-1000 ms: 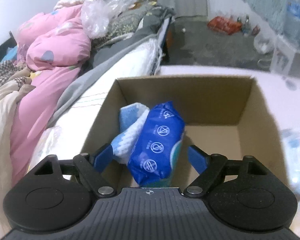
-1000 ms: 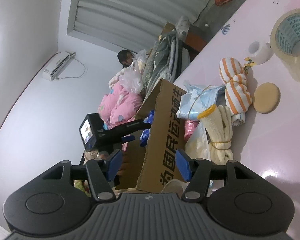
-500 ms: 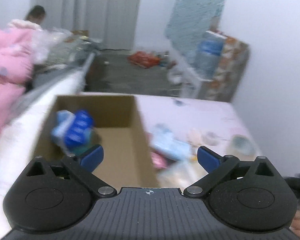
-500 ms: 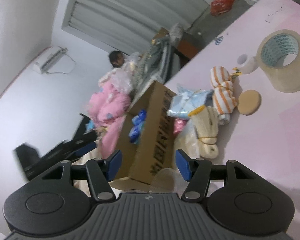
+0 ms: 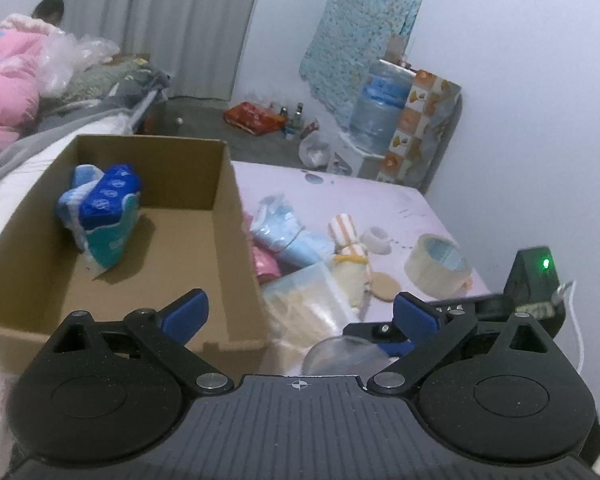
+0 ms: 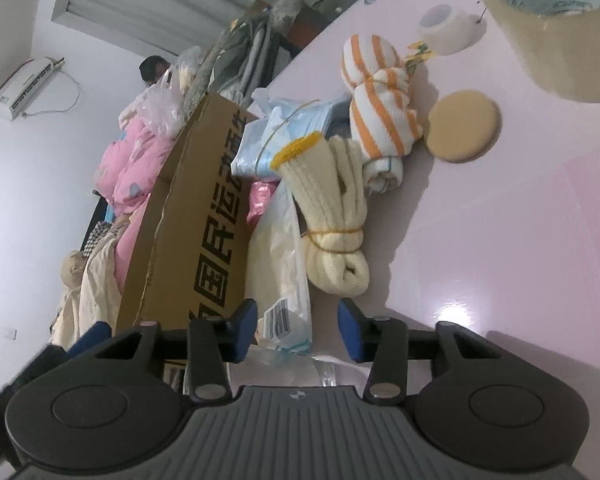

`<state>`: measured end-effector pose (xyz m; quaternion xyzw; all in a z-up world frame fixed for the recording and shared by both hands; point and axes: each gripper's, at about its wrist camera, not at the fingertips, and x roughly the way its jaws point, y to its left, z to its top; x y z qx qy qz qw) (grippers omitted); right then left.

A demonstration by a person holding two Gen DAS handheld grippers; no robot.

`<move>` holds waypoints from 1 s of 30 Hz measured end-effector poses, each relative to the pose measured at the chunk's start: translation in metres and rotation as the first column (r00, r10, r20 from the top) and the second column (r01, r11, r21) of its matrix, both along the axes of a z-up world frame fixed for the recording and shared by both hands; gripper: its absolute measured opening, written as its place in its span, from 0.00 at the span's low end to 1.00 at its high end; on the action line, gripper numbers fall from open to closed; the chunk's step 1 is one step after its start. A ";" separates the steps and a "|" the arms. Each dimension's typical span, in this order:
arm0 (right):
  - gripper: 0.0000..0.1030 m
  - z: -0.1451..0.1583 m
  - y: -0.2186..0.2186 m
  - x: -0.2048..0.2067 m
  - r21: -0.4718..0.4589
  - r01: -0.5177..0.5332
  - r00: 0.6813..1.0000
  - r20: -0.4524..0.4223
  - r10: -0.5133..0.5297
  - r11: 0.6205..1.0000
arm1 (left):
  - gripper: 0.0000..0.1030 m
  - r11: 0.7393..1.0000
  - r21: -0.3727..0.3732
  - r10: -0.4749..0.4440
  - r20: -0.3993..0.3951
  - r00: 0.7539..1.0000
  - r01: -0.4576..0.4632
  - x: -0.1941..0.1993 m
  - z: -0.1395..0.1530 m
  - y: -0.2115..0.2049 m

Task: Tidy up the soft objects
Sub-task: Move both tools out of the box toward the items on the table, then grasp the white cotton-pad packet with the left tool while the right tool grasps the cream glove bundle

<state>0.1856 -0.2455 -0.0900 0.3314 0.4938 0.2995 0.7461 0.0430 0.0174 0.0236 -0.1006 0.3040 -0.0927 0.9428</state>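
Observation:
A cardboard box [image 5: 236, 220] stands on the pink table with a blue tissue pack [image 5: 108, 200] leaning inside it. My left gripper [image 5: 300, 314] hovers open and empty over the box's near right corner. Right of the box lies a pile: a clear bag of cream stuff [image 6: 280, 248], a cream glove bundle [image 6: 332, 208], an orange-striped towel [image 6: 380, 112], a light blue packet [image 6: 276, 140] and a pink packet [image 6: 260, 200]. My right gripper [image 6: 298, 330] is low at the pile's near end. Its jaws are closing with the clear bag's end between them, and a gap shows at the right pad.
A big tape roll [image 6: 560, 28], a small white roll [image 6: 448, 28] and a round tan pad [image 6: 462, 126] lie on the table beyond the pile. A bed with a pink duvet [image 5: 4, 92] runs along the left, a person [image 5: 50, 6] at its far end. A water bottle [image 5: 380, 104] stands behind.
My left gripper swung right, away from over the tissue pack, and its jaws widened. My right gripper sank toward the clear bag and its jaws narrowed around it.

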 end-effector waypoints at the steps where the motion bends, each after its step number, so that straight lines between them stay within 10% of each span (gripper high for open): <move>1: 0.59 0.000 0.002 0.000 -0.004 -0.003 1.000 0.002 0.003 1.000 | 0.95 1.000 0.008 0.002 0.002 1.000 -0.002 -0.003 -0.002 0.000; 6: 0.38 0.007 0.005 -0.002 0.003 -0.001 1.000 0.020 0.001 1.000 | 0.91 1.000 0.004 -0.014 0.002 1.000 0.014 -0.012 -0.008 0.006; 14: 0.36 0.047 0.013 -0.003 0.007 -0.005 0.993 0.115 0.004 1.000 | 0.78 0.996 -0.046 -0.078 0.019 0.997 0.079 -0.012 -0.005 0.015; 23: 0.36 0.060 0.028 0.011 0.041 -0.045 0.995 0.094 0.041 0.998 | 0.78 0.962 0.130 -0.236 -0.055 0.970 0.241 0.023 -0.007 -0.024; 30: 0.36 0.058 0.035 0.027 0.112 -0.090 0.995 0.041 0.086 0.990 | 0.57 0.942 0.227 -0.213 -0.163 0.963 0.246 0.066 -0.021 -0.043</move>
